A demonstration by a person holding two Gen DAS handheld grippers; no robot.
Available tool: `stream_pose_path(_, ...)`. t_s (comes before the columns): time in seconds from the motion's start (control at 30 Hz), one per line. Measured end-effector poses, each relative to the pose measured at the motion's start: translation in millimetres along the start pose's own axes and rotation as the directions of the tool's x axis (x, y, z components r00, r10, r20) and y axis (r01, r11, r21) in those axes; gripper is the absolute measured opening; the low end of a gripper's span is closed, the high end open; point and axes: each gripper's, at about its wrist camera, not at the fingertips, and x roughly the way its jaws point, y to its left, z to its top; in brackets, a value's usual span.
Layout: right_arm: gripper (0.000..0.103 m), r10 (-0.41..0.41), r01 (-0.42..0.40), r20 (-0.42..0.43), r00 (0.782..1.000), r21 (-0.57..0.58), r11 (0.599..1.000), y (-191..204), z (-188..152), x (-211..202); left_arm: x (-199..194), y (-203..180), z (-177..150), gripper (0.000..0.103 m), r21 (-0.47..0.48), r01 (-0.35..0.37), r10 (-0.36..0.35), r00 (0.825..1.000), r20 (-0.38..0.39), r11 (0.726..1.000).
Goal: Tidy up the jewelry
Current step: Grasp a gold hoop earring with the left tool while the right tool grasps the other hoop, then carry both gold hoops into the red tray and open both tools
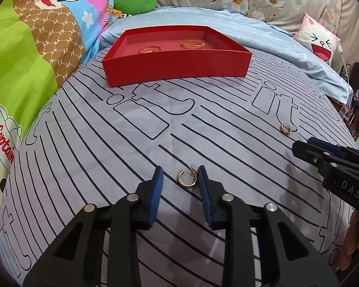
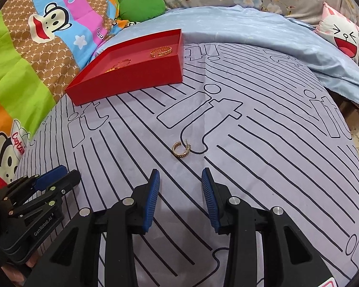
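Lower centre, our left gripper (image 1: pixel 180 179) brackets one hoop earring (image 1: pixel 187 179), jaws unclosed; right gripper (image 2: pixel 180 181) gapes empty. Two bracelets (image 1: pixel 192 44) boxed upper centre; two earrings remain.

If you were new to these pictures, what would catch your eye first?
The red tray at the far end of the striped bedsheet, with two gold bracelets inside. Next, a gold hoop earring between the left hand-held gripper pads, and a second earring ahead of the right hand-held gripper.
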Motion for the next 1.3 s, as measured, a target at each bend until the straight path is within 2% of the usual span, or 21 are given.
stream_pose_path(0.1,0.036,-0.003,0.003,0.000,1.000,-0.005,1.000,1,0,2,0,2,-1,0.017,-0.003,0.001,-0.001,1.000,0.005,1.000)
stream_pose_path(0.57,0.036,-0.017,0.017,0.001,1.000,-0.031,0.999,5,15,19,1,20,1,0.017,-0.042,0.018,-0.018,1.000,0.009,0.999)
stream_pose_path(0.7,0.032,-0.025,0.026,0.005,1.000,-0.038,0.999,6,19,23,0,23,1,0.017,-0.058,0.037,-0.037,0.999,0.012,0.998)
stream_pose_path(0.83,0.017,-0.048,0.049,0.010,0.999,-0.060,0.997,9,21,25,-2,26,-1,0.017,-0.065,0.054,-0.053,0.998,0.014,0.996)
stream_pose_path(1.03,0.017,-0.048,0.049,0.013,0.999,-0.064,0.997,9,22,26,-5,32,-4,0.017,-0.083,0.079,-0.078,0.997,0.015,0.993)
stream_pose_path(1.3,0.016,0.020,-0.019,0.021,1.000,-0.051,0.999,16,25,11,-12,36,3,0.017,-0.089,0.059,-0.057,0.998,0.019,0.994)
